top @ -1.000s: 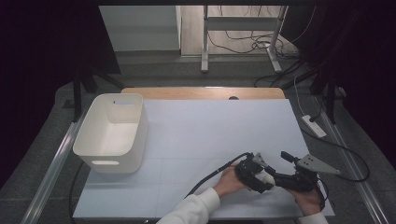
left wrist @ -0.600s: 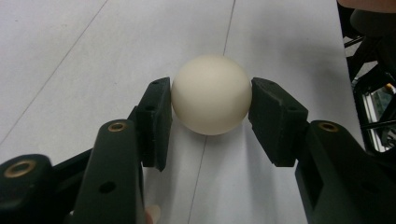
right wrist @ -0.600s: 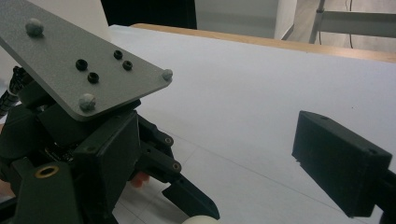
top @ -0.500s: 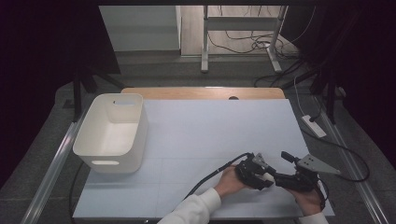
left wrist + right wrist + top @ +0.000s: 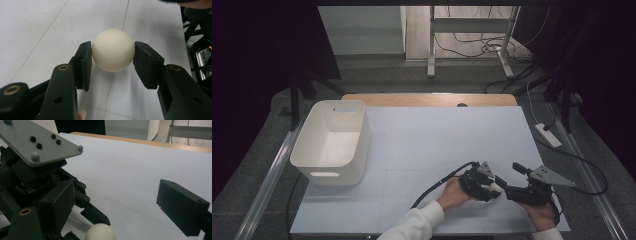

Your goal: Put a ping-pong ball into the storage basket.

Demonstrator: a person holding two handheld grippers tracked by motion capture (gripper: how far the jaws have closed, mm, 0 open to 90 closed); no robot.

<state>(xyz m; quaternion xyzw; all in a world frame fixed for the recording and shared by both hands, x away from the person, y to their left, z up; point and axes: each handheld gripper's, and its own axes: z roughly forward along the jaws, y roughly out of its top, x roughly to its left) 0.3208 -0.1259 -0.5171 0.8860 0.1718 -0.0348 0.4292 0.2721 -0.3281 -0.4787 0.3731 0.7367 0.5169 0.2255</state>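
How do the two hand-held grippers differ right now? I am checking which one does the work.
The left hand-held gripper is shut on the white ball, pads touching both its sides; the right hand-held gripper stands open, its jaws wide apart with nothing pressed between them. In the high view the left one carries the ball at its tip, while the right one sits beside it. Both are black and rest low over the white table.

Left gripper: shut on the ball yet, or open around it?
Shut on it. In the left gripper view both pads of the left gripper press the sides of the white ball, held over the table.
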